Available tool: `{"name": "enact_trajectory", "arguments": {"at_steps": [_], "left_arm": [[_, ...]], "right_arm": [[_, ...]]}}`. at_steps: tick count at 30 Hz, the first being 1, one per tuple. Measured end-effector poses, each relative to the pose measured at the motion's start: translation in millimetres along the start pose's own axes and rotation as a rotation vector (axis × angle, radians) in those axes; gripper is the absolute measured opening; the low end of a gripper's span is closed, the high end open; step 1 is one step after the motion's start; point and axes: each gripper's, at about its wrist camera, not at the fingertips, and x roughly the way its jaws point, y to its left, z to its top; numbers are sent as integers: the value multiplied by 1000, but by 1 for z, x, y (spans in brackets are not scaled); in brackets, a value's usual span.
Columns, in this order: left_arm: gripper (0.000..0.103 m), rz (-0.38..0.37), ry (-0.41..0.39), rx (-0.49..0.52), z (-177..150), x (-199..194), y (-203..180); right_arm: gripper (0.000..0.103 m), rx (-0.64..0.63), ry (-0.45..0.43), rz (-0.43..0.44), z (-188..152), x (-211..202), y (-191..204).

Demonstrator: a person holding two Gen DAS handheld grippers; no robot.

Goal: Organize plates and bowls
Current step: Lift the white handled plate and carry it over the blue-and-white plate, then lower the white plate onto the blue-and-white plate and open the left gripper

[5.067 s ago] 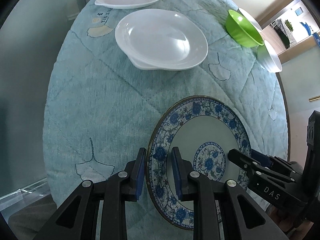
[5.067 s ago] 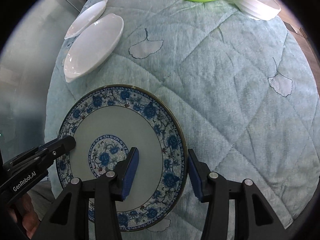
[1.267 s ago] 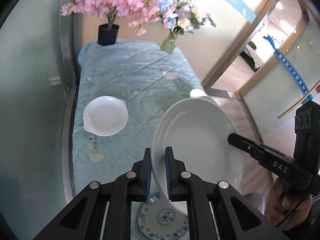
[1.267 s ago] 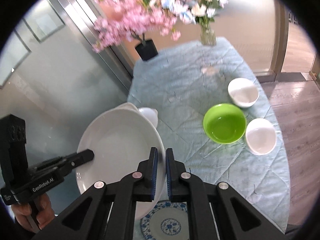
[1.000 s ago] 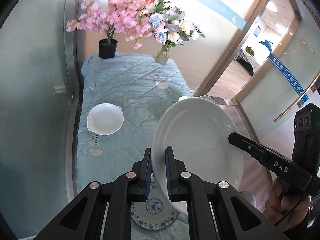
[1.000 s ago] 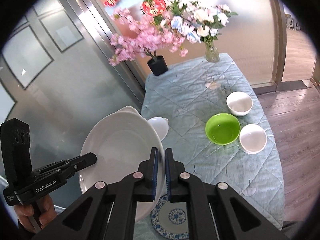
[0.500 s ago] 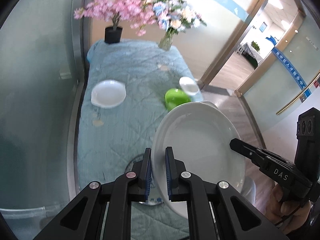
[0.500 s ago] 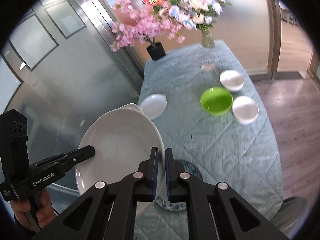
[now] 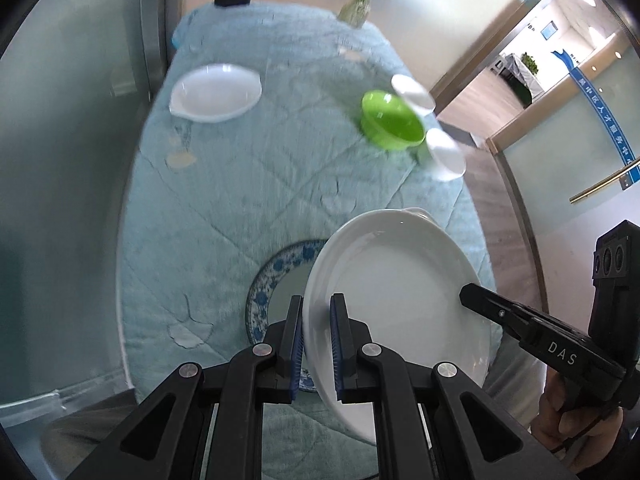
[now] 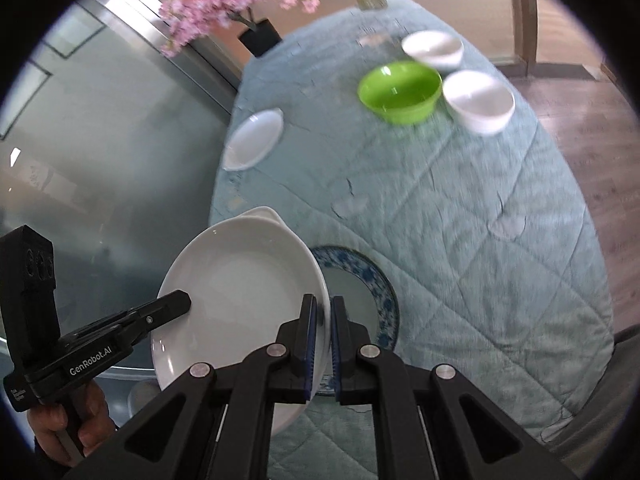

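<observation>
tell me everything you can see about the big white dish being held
The big white dish is glossy, plain and oval, ceramic by its look, shallow, with a small lug handle at its far end. It is off the table, tilted, above the blue patterned plate. The left gripper and right gripper pinch opposite rims.

Premises read as an office or institutional lobby rather than a home; frosted glass partitions (image 10: 120, 128) in metal frames line one side; a glass door (image 9: 592, 152) with a brass-coloured bar handle and a blue band of lettering stands on the other; beyond it, a corridor (image 9: 516, 76) with ceiling lights and covered furniture; wood-look plank flooring (image 10: 576, 92) throughout; a long table under a quilted teal cloth (image 9: 256, 184) bears crockery; decorative pink blossoms in a black pot (image 10: 260, 36) and a glass vase of flowers (image 9: 354, 10) stand at its far end.
</observation>
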Motion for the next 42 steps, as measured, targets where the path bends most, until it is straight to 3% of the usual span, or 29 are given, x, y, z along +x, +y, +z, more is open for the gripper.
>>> {"name": "enact_trajectory", "arguments": {"at_steps": [7,16,39,42], "left_arm": [[8,14,72,-24,2,58,20],[8,32,133,-32,-4,100,33],[10,71,164,-40,-6,128,43],[10,77,169,-38,-7,131,42]], "right_arm": [[7,19,79,-40,-8,53,-18],[8,19,141,-88,-15,90,-30],[12,-2,172,-167,-13,126,-22],[17,-13,171,-179,-12,127,-19]]}}
